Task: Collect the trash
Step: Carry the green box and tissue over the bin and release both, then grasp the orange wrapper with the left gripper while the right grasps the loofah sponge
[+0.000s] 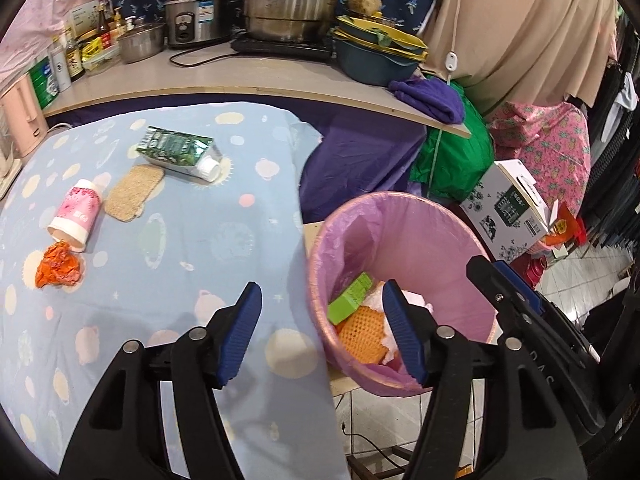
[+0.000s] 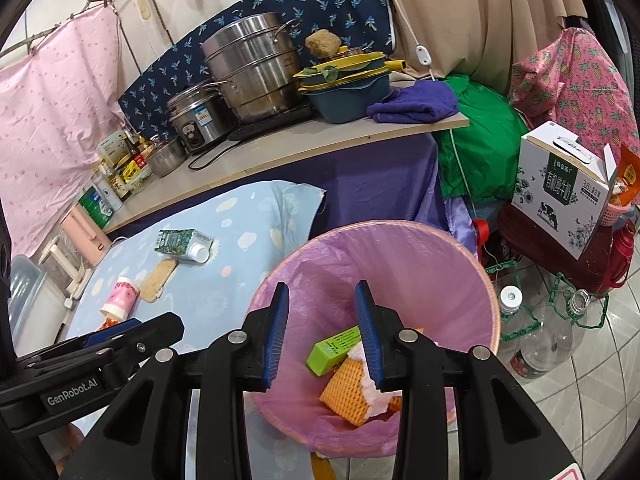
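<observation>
Left gripper (image 1: 320, 334) spread and empty, right gripper (image 2: 322, 334) parted, empty over pink-lined bin (image 2: 460, 256), "GenRobot.AI" on tool body (image 2: 72, 398), green carton (image 1: 178, 152) far on table.

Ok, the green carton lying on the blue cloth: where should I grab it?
Grip the green carton across its flat body, coming from above. It lies on its side on the blue cloth, white cap toward the bin, clear of the sponge.
</observation>
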`<state>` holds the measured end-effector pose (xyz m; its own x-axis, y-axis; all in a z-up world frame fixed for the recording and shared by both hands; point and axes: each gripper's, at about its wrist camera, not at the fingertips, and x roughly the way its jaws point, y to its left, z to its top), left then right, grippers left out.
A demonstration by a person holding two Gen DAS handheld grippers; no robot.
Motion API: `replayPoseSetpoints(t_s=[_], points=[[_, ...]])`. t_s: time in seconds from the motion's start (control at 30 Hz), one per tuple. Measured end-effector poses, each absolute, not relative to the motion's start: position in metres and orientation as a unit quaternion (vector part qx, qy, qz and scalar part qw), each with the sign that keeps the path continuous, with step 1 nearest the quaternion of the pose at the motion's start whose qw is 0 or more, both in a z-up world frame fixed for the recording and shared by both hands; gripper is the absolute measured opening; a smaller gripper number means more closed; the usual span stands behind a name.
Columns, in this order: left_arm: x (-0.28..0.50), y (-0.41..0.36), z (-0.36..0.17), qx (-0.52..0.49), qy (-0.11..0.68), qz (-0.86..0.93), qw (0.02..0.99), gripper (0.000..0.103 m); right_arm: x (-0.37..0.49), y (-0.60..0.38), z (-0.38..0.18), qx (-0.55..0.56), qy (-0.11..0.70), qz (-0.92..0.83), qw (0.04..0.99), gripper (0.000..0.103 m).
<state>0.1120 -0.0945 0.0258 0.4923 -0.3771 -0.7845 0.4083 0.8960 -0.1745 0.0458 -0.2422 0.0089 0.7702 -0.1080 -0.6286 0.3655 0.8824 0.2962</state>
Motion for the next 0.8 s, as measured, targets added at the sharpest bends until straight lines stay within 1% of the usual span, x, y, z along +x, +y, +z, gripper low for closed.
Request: replayPoseSetpoints(t_s=[0.23, 0.27, 0.3, 0.37, 0.5, 0.53, 0.6, 0.77, 0.8], points=[[0.126, -0.049, 0.020, -0.009, 0.458, -0.184, 0.870, 0.061, 0.064, -0.214, 0.007, 0.194, 0.323, -0.104, 0.921, 0.033], [0.128, -0.043, 0.019, -0.012, 0.459, -0.177, 0.871, 0.063, 0.067, -0.210, 0.007, 0.192, 0.324, -0.101, 0.921, 0.033], [0.129, -0.035, 0.017, -0.015, 0.460, -0.167, 0.872, 0.068, 0.070, -0.205, 0.007, 0.190, 0.327, -0.096, 0.921, 0.033], [0.133, -0.019, 0.015, -0.024, 0.458, -0.147, 0.876, 0.072, 0.075, -0.196, 0.005, 0.185, 0.331, -0.087, 0.921, 0.033], [0.144, 0.017, 0.006, -0.046, 0.465, -0.112, 0.877, 0.074, 0.088, -0.174, 0.004, 0.174, 0.339, -0.069, 0.922, 0.034], [0.147, 0.028, 0.003, -0.052, 0.467, -0.098, 0.877, 0.075, 0.091, -0.169, 0.003, 0.172, 0.341, -0.065, 0.922, 0.034], [0.153, 0.047, -0.002, -0.062, 0.465, -0.075, 0.880, 0.083, 0.097, -0.158, 0.002, 0.166, 0.345, -0.057, 0.922, 0.037], [0.169, 0.098, -0.012, -0.078, 0.463, -0.021, 0.883, 0.085, 0.113, -0.128, -0.002, 0.152, 0.358, -0.034, 0.921, 0.038], [0.173, 0.106, -0.014, -0.079, 0.462, -0.011, 0.883, 0.088, 0.117, -0.123, -0.002, 0.149, 0.360, -0.030, 0.920, 0.038]])
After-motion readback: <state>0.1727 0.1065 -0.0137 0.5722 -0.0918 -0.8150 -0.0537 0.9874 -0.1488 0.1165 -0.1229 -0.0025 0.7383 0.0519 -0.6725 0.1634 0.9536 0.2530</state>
